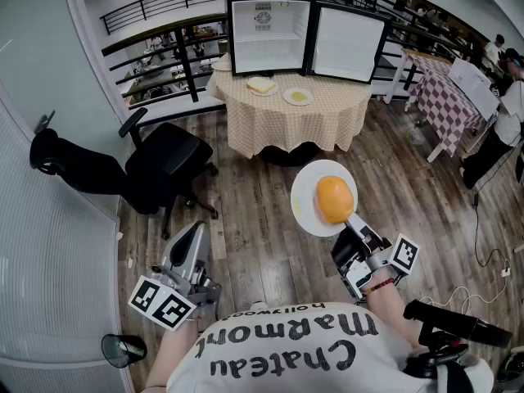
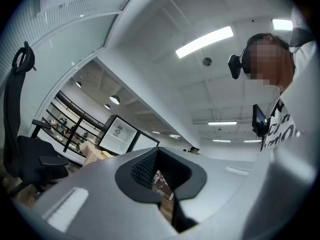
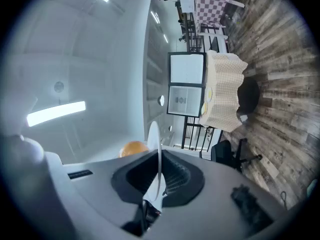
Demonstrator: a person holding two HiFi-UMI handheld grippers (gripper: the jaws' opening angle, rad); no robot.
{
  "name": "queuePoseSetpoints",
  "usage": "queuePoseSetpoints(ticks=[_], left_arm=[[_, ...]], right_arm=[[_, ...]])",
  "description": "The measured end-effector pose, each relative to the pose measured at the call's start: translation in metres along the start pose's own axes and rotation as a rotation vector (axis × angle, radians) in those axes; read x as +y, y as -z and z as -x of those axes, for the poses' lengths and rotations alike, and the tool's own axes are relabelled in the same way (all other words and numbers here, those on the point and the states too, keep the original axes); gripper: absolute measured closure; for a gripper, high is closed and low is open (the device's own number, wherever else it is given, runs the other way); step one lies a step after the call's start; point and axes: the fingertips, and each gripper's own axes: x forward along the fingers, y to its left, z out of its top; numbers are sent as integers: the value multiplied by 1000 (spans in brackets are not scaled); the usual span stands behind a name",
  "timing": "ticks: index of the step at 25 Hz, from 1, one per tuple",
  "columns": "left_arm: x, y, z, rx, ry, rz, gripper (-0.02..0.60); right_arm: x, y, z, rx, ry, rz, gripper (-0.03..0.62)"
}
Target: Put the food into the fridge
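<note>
My right gripper (image 1: pixel 354 226) is shut on the near rim of a white plate (image 1: pixel 304 207) that carries a round orange bun (image 1: pixel 335 199), held over the wooden floor. In the right gripper view the plate (image 3: pixel 154 136) stands edge-on between the jaws (image 3: pixel 159 173), with the bun (image 3: pixel 132 148) beside it. The small black fridge (image 1: pixel 270 35) stands open on the checked-cloth table (image 1: pixel 270 121) ahead, its door swung right. Two more plates of food (image 1: pixel 262 86) (image 1: pixel 297 97) lie in front of it. My left gripper (image 1: pixel 187 259) hangs low at the left, shut and empty.
A black office chair (image 1: pixel 160 166) stands left of the table. A railing (image 1: pixel 164 47) runs behind it. At the far right are a red-checked table (image 1: pixel 446 97) and a person (image 1: pixel 501 125). Cables trail on the floor at the right.
</note>
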Motion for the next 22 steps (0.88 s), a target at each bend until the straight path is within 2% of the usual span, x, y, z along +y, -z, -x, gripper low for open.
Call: queuePoseSetpoints(ticks=[7, 16, 22], left_arm=[[13, -5, -8, 4, 11, -7, 574], [35, -20, -26, -1, 54, -23, 574], [53, -34, -39, -1, 104, -47, 574]], right_arm=[[-10, -8, -10, -23, 32, 16, 571], [-11, -6, -44, -5, 8, 40, 571], [-16, -5, -75, -30, -24, 41, 571]])
